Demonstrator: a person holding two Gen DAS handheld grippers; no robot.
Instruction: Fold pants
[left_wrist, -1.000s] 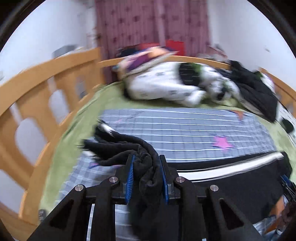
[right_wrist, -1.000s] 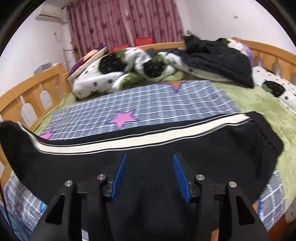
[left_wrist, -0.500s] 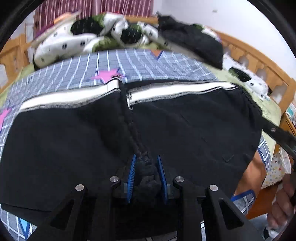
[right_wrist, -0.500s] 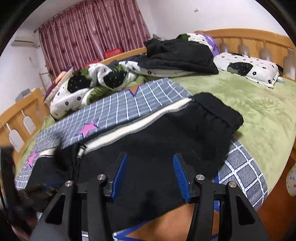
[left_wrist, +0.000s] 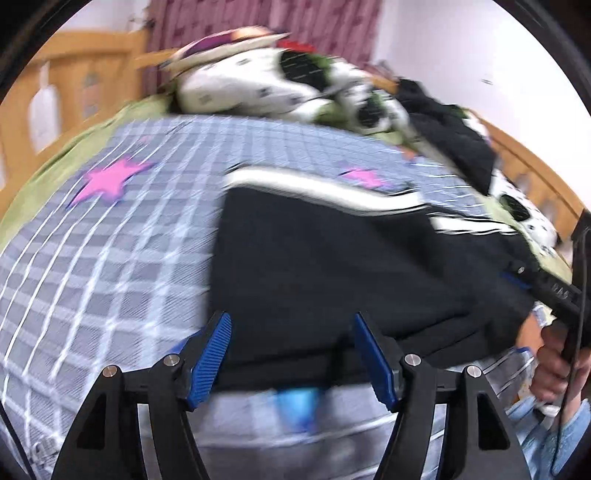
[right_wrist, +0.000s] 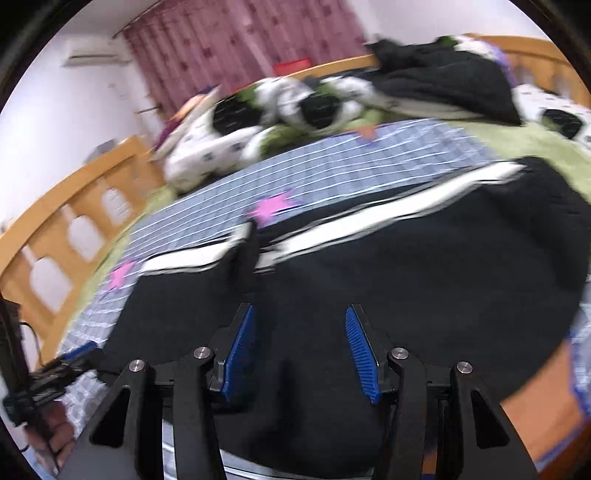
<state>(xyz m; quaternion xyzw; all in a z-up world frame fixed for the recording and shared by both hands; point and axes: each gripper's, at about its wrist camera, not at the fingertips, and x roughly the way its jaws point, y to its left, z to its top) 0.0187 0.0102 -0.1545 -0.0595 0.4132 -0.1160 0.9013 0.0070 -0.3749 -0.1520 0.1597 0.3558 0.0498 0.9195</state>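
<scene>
My left hand-held gripper has its jaws spread wide with nothing between them, poised over the near edge of the pants. My right hand-held gripper is likewise spread apart and empty, hovering above the black cloth.

The pants lie flat on the checked blanket on the bed, black with a white stripe along the far edge. In the right view I see a ridge of cloth running across them from the stripe toward my gripper, and the stripe breaks at that ridge. Both views are blurred, so I cannot make out finer detail of the layers.

Pink stars mark the blanket. Beyond it sits a heap of white spotted bedding and dark clothes against the wooden bed rail. At the right edge of the left view I can see my right hand on its gripper handle.
</scene>
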